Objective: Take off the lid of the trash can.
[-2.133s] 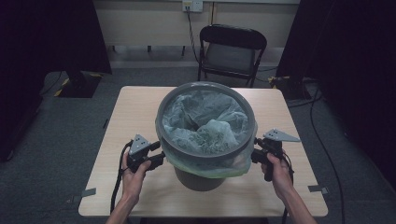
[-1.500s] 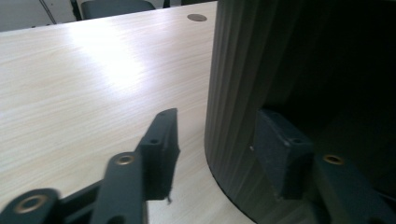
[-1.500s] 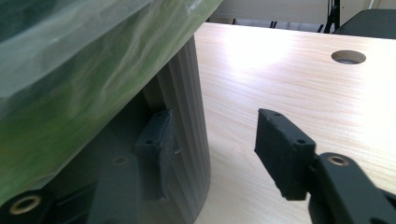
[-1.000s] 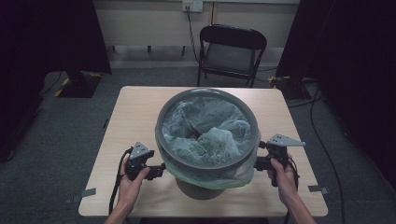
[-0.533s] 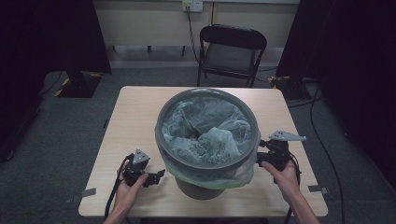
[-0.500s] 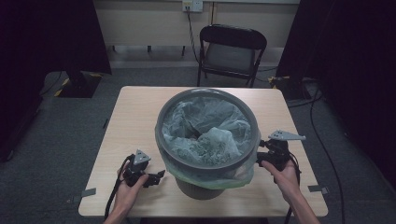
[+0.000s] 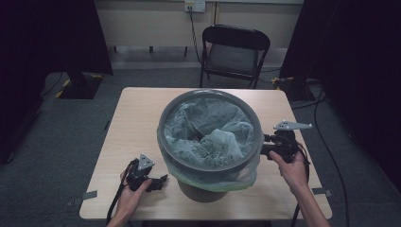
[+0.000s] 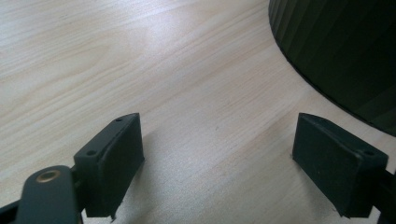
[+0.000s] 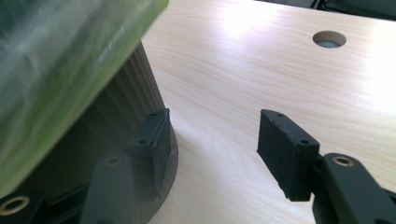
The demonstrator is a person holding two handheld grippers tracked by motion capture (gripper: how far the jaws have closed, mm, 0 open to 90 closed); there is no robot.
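High view: a grey round bin point(image 7: 208, 142) is seen standing near the middle of the table point(image 7: 137, 109), toward the person's edge, lined with a pale green bag point(image 7: 210, 135). The bag's mouth is folded over the rim, and a skirt of film hangs down outside on the near side. The lining is judged largely done; what may be left is smoothing the crumpled film inside and tidying the overhang.

Left tool point(image 7: 150, 178) is held low at the table, beside the bin's base, apart from it. In the left gripper view its jaws are spread wide over bare wood, nothing between them; the bin's dark ribbed wall point(image 8: 336, 51) is seen just beyond.

Right tool point(image 7: 269, 144) is held up near the rim on the right side. In the right gripper view the jaws are parted with nothing gripped; one jaw lies close against the ribbed wall, contact not certain, under the green overhang point(image 9: 60, 65).

The bag is thin, translucent, wrinkled, bunched loosely inside.
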